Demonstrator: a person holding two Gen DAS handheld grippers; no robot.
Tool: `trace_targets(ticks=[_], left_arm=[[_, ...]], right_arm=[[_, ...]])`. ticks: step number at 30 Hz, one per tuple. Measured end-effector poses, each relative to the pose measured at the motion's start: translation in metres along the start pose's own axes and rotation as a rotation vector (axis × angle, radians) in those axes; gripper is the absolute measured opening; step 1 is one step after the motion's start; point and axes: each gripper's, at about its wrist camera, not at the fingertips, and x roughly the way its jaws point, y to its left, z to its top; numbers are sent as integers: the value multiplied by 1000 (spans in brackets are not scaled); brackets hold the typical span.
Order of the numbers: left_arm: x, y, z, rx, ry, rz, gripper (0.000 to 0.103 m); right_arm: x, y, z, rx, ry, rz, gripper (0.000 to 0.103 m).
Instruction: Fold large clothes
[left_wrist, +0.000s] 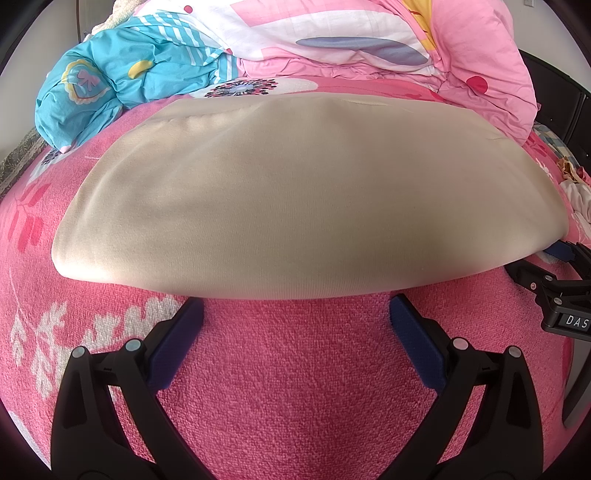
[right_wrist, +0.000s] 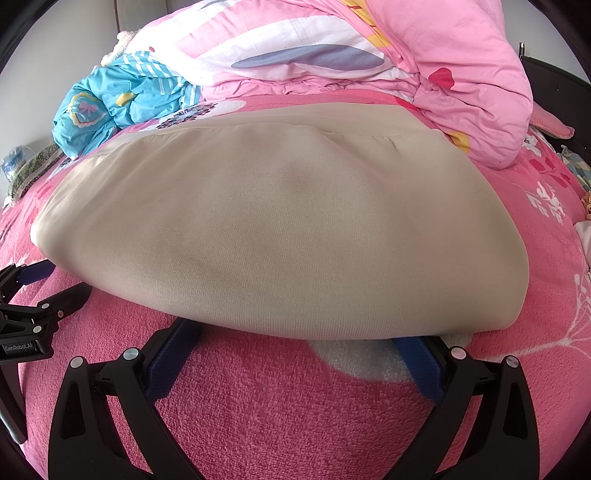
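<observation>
Your left gripper (left_wrist: 295, 310) and right gripper (right_wrist: 295, 332) both gape wide; the folded beige garment (left_wrist: 295, 195) lies just past their tips, long axis crosswise.

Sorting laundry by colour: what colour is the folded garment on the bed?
Plain beige folded garment, no pattern; clearest in the left wrist view.

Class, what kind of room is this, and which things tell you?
Most likely a bedroom: a beige garment lies on a bed's pink fleece blanket, with a bunched pink quilt behind.
</observation>
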Motion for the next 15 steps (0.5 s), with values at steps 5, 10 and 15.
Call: trace_targets(ticks=[5, 10, 15], left_arm=[[0, 0, 0, 0, 0, 0, 97], [0, 0, 0, 0, 0, 0, 97], [0, 0, 0, 0, 0, 0, 97]], right_arm=[[0, -1, 0, 0, 0, 0, 97], [0, 0, 0, 1, 0, 0, 97], [-1, 1, 0, 1, 1, -1, 97]])
